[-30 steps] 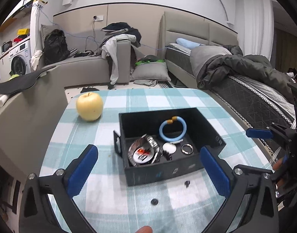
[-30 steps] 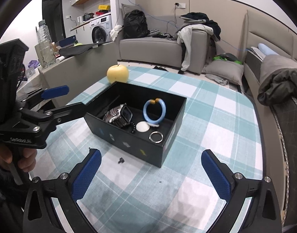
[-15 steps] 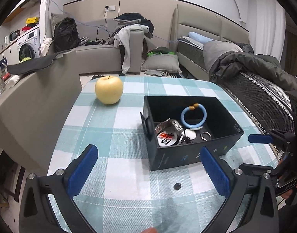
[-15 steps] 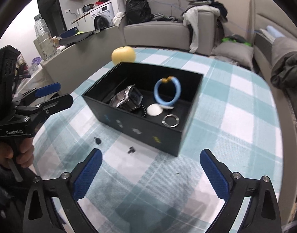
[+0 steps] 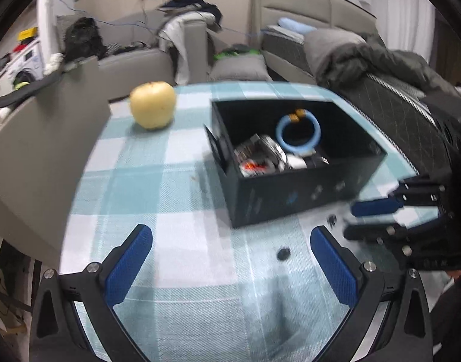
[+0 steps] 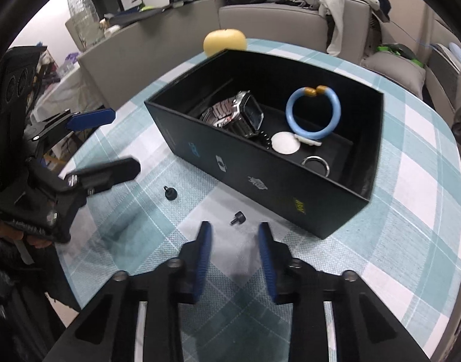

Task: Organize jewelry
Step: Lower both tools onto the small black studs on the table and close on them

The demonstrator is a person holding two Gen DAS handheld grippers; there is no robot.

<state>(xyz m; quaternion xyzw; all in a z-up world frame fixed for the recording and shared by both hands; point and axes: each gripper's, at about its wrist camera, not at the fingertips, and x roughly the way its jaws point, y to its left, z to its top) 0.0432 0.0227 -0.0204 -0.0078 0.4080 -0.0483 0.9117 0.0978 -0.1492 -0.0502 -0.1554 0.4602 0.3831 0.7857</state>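
The right gripper (image 6: 235, 235) is closing, nothing between its pads; a small black stud (image 6: 238, 219) lies on the checked tablecloth (image 6: 411, 241) just beyond its tips. The left gripper (image 5: 230, 259) is spread wide and empty over the cloth, a second stud (image 5: 283, 253) near its right finger. Farther off stands the black box (image 6: 260, 178) holding a watch (image 6: 239, 114), blue bangle (image 6: 313, 114), white disc (image 6: 285, 142) and ring (image 6: 315, 163). A yellow apple (image 5: 153, 108) sits far left.

- Black box (image 6: 260, 178), open-topped, on the checked cloth.
- Inside: a steel watch (image 6: 236, 114), a blue ring bracelet (image 6: 313, 111) propped upright, a white disc (image 6: 286, 142), a silver ring (image 6: 316, 164).
- Two small black studs (image 6: 170, 193) (image 6: 238, 219) lie loose before the box.
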